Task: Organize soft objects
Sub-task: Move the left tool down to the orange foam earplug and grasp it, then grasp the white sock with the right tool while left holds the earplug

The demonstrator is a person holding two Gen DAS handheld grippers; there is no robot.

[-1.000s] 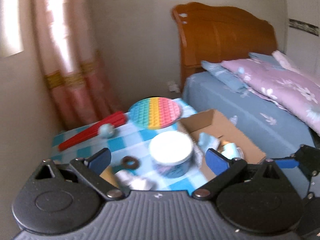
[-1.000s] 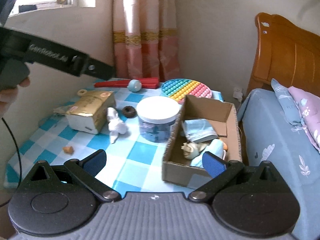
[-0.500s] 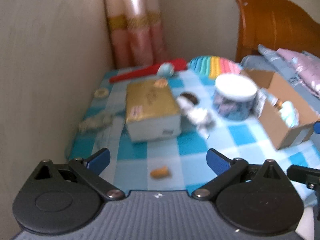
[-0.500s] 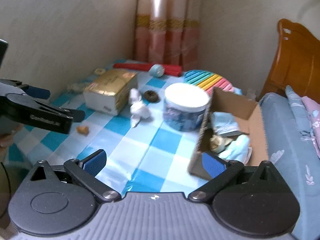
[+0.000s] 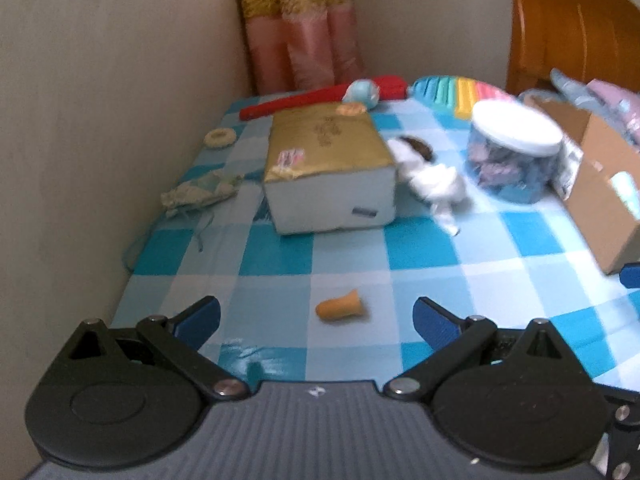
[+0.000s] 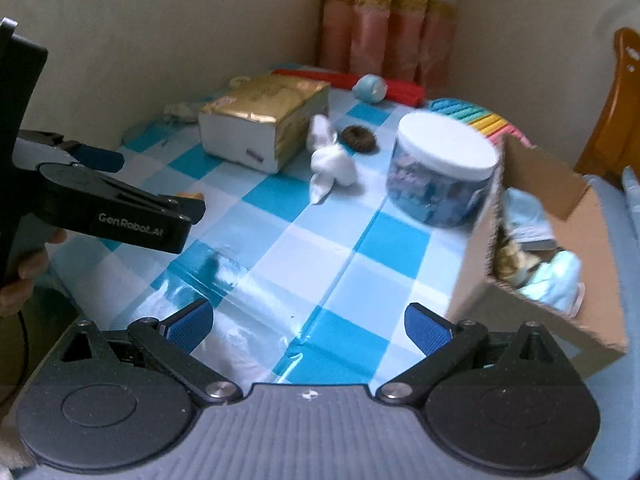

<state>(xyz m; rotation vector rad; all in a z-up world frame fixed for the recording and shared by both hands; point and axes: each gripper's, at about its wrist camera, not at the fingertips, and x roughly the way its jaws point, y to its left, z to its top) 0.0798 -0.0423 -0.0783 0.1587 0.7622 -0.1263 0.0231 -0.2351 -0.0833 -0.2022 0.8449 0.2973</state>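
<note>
My left gripper (image 5: 316, 316) is open and empty, low over the checked table, with a small orange foam piece (image 5: 339, 305) lying between its fingertips. It also shows in the right wrist view (image 6: 120, 184), where it hides most of that piece. A white soft toy (image 5: 434, 184) (image 6: 330, 160) lies beside the gold box (image 5: 326, 164) (image 6: 264, 114). A beige cloth pouch (image 5: 198, 194) lies by the wall. My right gripper (image 6: 308, 326) is open and empty near the table's front edge, left of the cardboard box (image 6: 548, 240), which holds blue and beige soft things.
A white-lidded jar (image 5: 516, 152) (image 6: 444, 172) stands beside the cardboard box (image 5: 600, 184). A brown ring (image 6: 358, 136), a cream ring (image 5: 219, 137), a red bat (image 5: 320, 98), a blue ball (image 5: 362, 92) and a rainbow pop mat (image 5: 460, 92) lie at the back. The wall borders the table's left side.
My left gripper swung left and down to the table's front left, over the orange foam piece. My right gripper also turned left and moved closer to the table. Both stayed open.
</note>
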